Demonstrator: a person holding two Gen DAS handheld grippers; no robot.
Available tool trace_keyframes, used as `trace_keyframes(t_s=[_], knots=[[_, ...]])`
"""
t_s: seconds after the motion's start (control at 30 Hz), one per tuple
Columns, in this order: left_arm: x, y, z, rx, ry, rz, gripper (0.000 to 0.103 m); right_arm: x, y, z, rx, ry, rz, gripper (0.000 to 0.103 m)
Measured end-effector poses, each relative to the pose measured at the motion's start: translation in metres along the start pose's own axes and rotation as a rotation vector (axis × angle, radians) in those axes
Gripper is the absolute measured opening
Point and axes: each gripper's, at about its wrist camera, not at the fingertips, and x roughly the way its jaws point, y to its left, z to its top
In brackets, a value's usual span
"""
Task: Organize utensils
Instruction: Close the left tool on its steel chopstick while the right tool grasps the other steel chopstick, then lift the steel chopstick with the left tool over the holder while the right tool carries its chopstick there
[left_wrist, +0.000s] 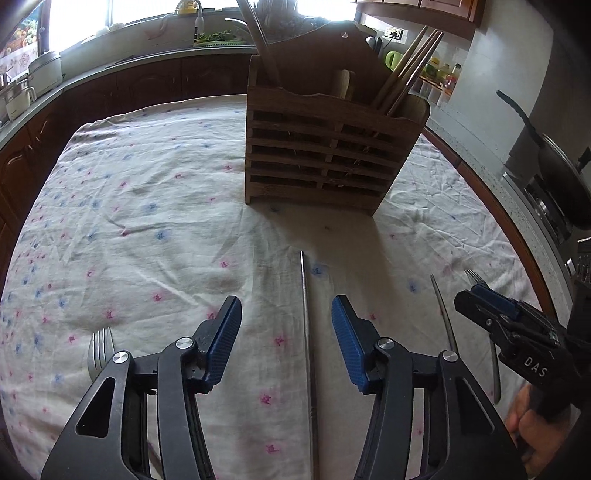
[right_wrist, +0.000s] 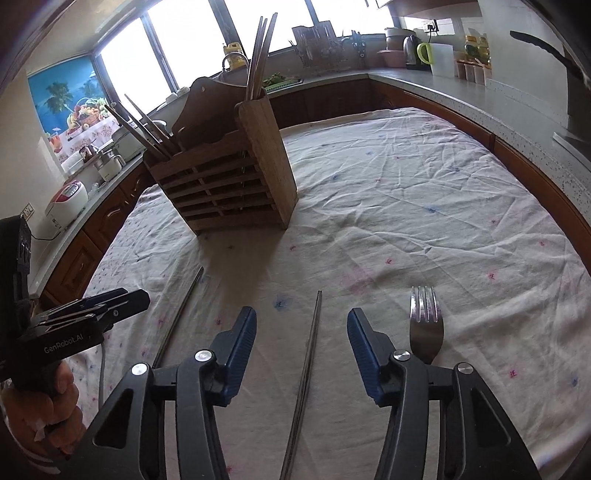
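1. Already standing in the wooden holder (left_wrist: 325, 147) at 12 o'clock: several chopsticks (left_wrist: 410, 70)
2. Still lying on the cloth (right_wrist: 406, 192): two metal chopsticks, two forks
3. Left gripper (left_wrist: 286, 339) unclenched, straddling one metal chopstick (left_wrist: 307, 332), pads clear
4. Right gripper (right_wrist: 301, 343) likewise released around another chopstick (right_wrist: 310, 350); fork (right_wrist: 425, 328) at 2 o'clock

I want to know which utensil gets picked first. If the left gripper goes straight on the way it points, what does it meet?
Most likely the metal chopstick lying on the tablecloth between the open pads of the left gripper; depth is hard to judge.

Wrinkled floral tablecloth (right_wrist: 406, 192), black frying pan (left_wrist: 561, 173), white kettle (right_wrist: 415, 51), rice cooker (right_wrist: 66, 199), fruit poster (right_wrist: 62, 99)
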Motion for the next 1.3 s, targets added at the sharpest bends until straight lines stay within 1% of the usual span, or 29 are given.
trace_keyframes(t_s=[0.07, 0.13, 0.17, 0.23, 0.3, 0.33, 0.37, 0.4, 0.47, 0.6, 0.63, 0.67, 0.77, 0.9, 1.07, 1.3], knots=[[0.008, -0.003, 0.004, 0.014, 0.017, -0.012, 0.04, 0.01, 0.0, 0.001, -0.003, 0.025, -0.013, 0.044], [0.017, -0.007, 0.008, 0.035, 0.037, -0.009, 0.036, 0.017, -0.001, 0.002, -0.003, 0.046, -0.018, 0.036], [0.021, -0.009, 0.01, 0.043, 0.047, -0.007, 0.033, 0.02, -0.001, 0.003, -0.008, 0.053, -0.024, 0.036], [0.03, -0.011, 0.012, 0.052, 0.066, -0.004, 0.032, 0.025, -0.002, 0.003, -0.012, 0.071, -0.032, 0.034], [0.04, -0.013, 0.012, 0.063, 0.094, 0.004, 0.027, 0.029, -0.001, 0.004, -0.028, 0.075, -0.045, 0.031], [0.046, -0.014, 0.012, 0.069, 0.11, 0.004, 0.023, 0.03, 0.0, 0.005, -0.042, 0.078, -0.057, 0.029], [0.046, -0.017, 0.012, 0.084, 0.094, 0.016, 0.023, 0.031, 0.002, 0.005, -0.056, 0.081, -0.068, 0.026], [0.048, -0.02, 0.012, 0.101, 0.097, 0.034, 0.022, 0.032, 0.004, 0.005, -0.074, 0.084, -0.082, 0.025], [0.049, -0.026, 0.011, 0.124, 0.085, 0.067, 0.017, 0.034, 0.007, 0.005, -0.11, 0.09, -0.111, 0.017], [0.05, -0.036, 0.008, 0.164, 0.07, 0.09, 0.007, 0.034, 0.014, 0.001, -0.168, 0.081, -0.148, 0.014], [0.051, -0.038, 0.008, 0.168, 0.07, 0.092, 0.005, 0.034, 0.017, 0.0, -0.178, 0.08, -0.146, 0.008], [0.051, -0.039, 0.008, 0.168, 0.07, 0.096, 0.005, 0.034, 0.019, 0.0, -0.183, 0.079, -0.148, 0.007], [0.05, -0.037, 0.008, 0.156, 0.076, 0.082, 0.004, 0.034, 0.018, 0.001, -0.161, 0.084, -0.109, 0.005], [0.039, -0.027, 0.007, 0.113, 0.069, 0.045, 0.004, 0.028, 0.007, 0.003, -0.079, 0.091, -0.025, 0.004], [0.001, -0.007, 0.006, 0.043, 0.014, -0.01, 0.004, 0.006, 0.007, 0.009, -0.037, 0.048, 0.044, 0.004], [-0.058, 0.01, 0.005, -0.022, -0.092, -0.065, 0.004, -0.039, 0.017, 0.024, -0.022, -0.054, 0.106, 0.004]])
